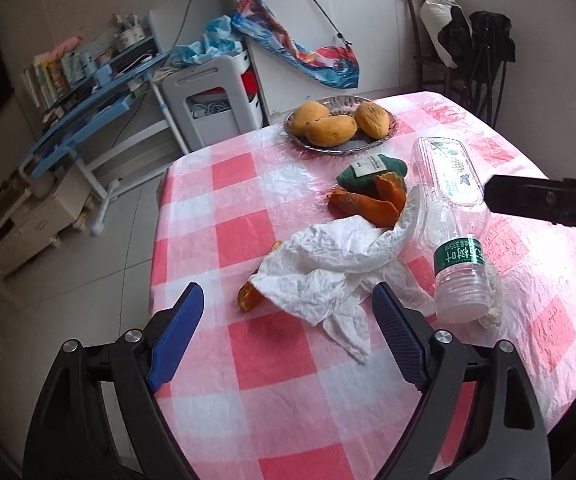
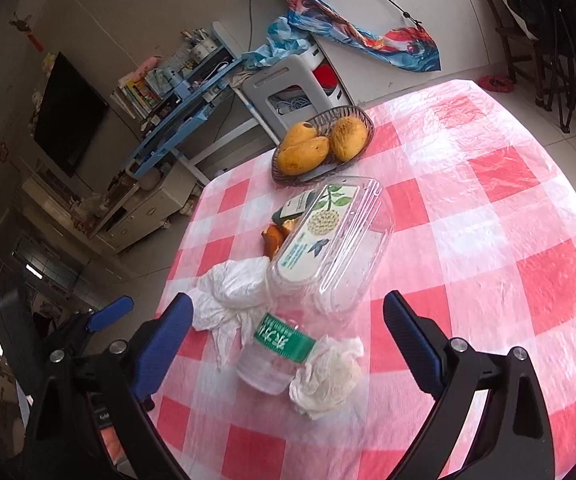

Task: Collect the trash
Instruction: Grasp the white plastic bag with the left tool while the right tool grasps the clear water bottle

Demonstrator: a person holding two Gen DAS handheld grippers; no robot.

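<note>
3 mangoes (image 1: pixel 330 130) sit on the pink-checked tablecloth (image 1: pixel 248 368).

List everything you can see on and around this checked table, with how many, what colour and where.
Table: one, red and white checked cover.
Tissue: one large crumpled white sheet, near the left gripper.
Tissue wad: one, white, beside the bottle's base.
Bottle: one, clear with green label, lying down.
Clamshell box: one, clear, printed label, behind the bottle.
Peels: several, orange, mid-table; one piece pokes from under the tissue.
Green packet: one, beside the peels.
Basket: one, dark wire, far edge.
Mangoes: three, yellow, in the basket.
Left gripper: open, blue pads.
Right gripper: open, blue pads.
</note>
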